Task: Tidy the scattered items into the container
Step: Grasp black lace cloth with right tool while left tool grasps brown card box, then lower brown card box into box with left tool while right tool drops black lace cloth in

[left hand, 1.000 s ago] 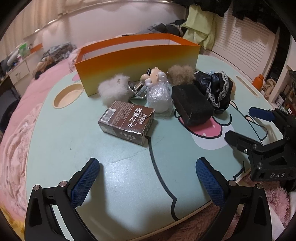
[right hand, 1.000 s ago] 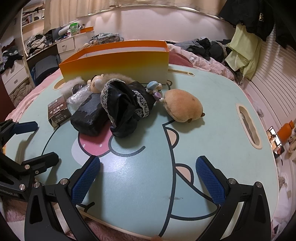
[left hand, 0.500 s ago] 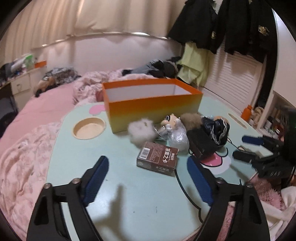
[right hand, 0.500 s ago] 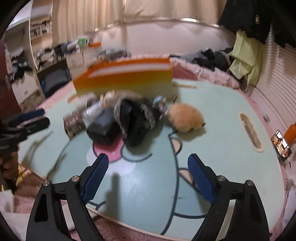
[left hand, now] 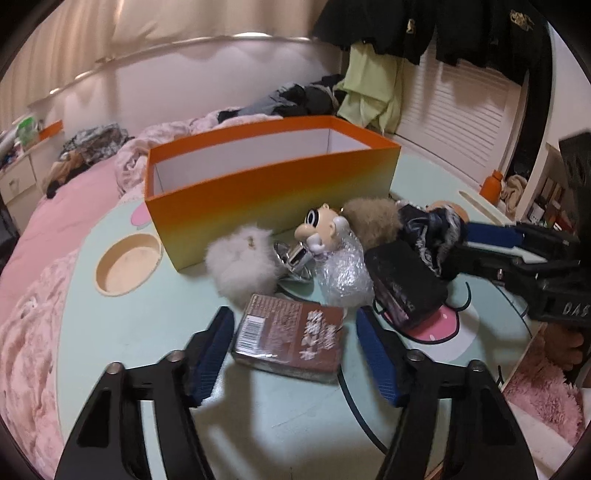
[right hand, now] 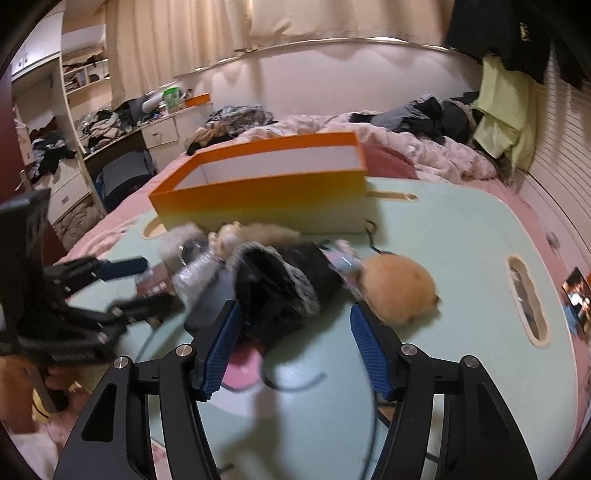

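The left tool [left hand: 295, 334] is closing around the brown rectangular drink carton [left hand: 290, 338] lying flat on the mint-green worktop [left hand: 110, 332] before the orange cardboard box [left hand: 273, 188] — pads not yet touching — light, stiff, likely best pinched across its short sides.

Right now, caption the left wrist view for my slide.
Left gripper closing around a brown carton, with the empty orange box behind.

A lived-in bedroom at home: a bed with rumpled pink bedding [right hand: 424, 147] strewn with clothes, long curtains [right hand: 192, 33] over it, jackets [left hand: 424, 29] hanging by a slatted wall, a cluttered desk with drawers [right hand: 162, 133], and open shelves [right hand: 81, 74].
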Action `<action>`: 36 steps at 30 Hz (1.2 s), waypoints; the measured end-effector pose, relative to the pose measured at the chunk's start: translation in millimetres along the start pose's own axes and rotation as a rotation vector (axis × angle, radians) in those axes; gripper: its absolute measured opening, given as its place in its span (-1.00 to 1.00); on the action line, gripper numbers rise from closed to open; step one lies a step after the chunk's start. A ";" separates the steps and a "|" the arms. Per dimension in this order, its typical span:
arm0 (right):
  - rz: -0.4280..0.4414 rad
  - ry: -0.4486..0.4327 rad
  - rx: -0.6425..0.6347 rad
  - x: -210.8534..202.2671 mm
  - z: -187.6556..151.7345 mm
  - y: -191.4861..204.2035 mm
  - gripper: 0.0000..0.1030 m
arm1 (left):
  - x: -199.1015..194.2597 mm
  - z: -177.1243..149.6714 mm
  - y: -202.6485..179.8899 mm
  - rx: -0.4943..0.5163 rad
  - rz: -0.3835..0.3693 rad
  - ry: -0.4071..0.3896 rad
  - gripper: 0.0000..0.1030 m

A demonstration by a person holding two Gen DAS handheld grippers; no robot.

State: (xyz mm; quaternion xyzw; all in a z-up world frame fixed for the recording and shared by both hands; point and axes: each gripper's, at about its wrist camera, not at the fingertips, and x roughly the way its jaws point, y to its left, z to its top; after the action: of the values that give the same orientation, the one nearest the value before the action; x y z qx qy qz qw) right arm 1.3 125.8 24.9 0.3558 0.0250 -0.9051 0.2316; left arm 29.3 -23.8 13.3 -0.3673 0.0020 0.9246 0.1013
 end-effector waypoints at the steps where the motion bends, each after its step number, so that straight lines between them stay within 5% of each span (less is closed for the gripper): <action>1: 0.011 -0.001 0.006 0.2 -0.4 1.1 0.21 | 0.0 -0.8 0.7 -0.002 -0.004 -0.002 0.09; 7: 0.055 0.004 0.017 7.9 9.5 6.9 0.20 | -13.9 -6.9 4.1 -0.020 -0.002 -0.040 0.07; 9: 0.035 0.053 0.013 19.6 6.7 6.5 -0.19 | -22.6 -7.5 6.8 -0.032 0.000 -0.063 0.07; 13: 0.091 0.013 0.066 10.9 0.4 -0.9 -0.54 | -43.0 -3.9 13.7 -0.054 0.000 -0.113 0.07; 25: 0.154 -0.173 0.059 -42.9 53.7 -6.8 -0.56 | -70.7 65.4 24.8 -0.096 -0.018 -0.251 0.07; 30: 0.147 -0.180 0.035 -18.5 100.2 -4.5 -0.56 | -40.9 121.3 36.4 -0.137 -0.026 -0.221 0.07; 36: 0.143 -0.081 0.067 39.4 135.0 -17.1 -0.56 | 25.8 161.7 45.3 -0.099 0.093 -0.128 0.08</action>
State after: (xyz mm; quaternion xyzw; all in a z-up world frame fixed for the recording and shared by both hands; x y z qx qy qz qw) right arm -116.7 96.8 97.7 0.3273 -0.0403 -0.9002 0.2846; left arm -107.2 -50.8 110.6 -0.3114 -0.0330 0.9489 0.0399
